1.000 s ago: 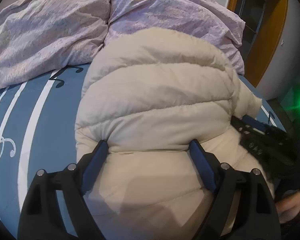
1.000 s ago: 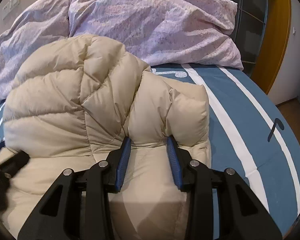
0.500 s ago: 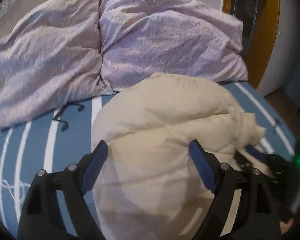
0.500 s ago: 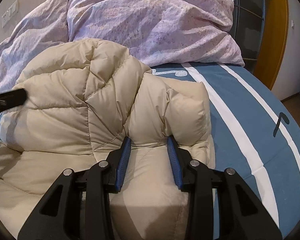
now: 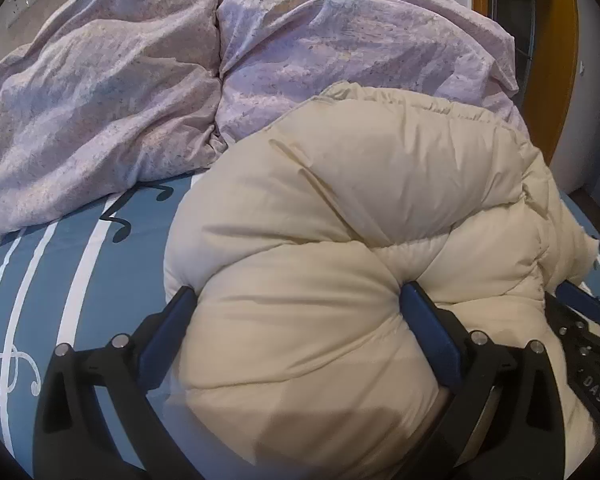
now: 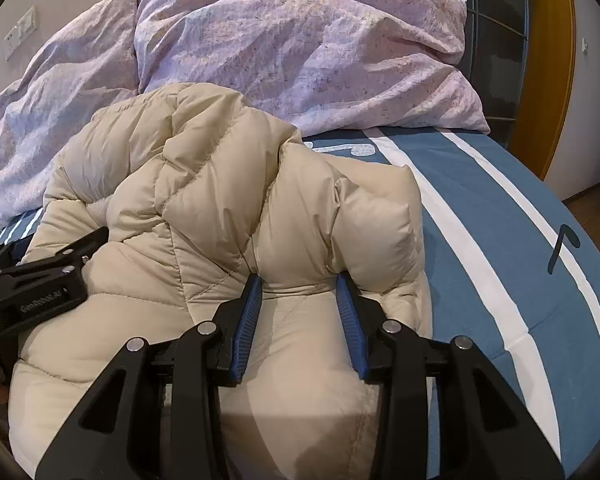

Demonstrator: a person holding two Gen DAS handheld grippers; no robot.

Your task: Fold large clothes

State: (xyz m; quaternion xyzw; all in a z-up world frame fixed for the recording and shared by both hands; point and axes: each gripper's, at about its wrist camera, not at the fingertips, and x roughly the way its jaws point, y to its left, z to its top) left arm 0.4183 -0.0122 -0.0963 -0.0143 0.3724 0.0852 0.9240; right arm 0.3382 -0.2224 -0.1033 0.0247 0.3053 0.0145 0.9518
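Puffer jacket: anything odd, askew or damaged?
No damage visible. The cream quilted puffer jacket is a lumpy, uneven bundle on the blue striped bedsheet, not a flat fold. The left gripper straddles a wide bulge; the right gripper pinches a narrower fold.

Cream quilted puffer jacket lies bunched on the blue bed sheet with white stripes, two lilac crumpled pillows behind it at the bed head, left gripper at its left part, right gripper at its right edge.
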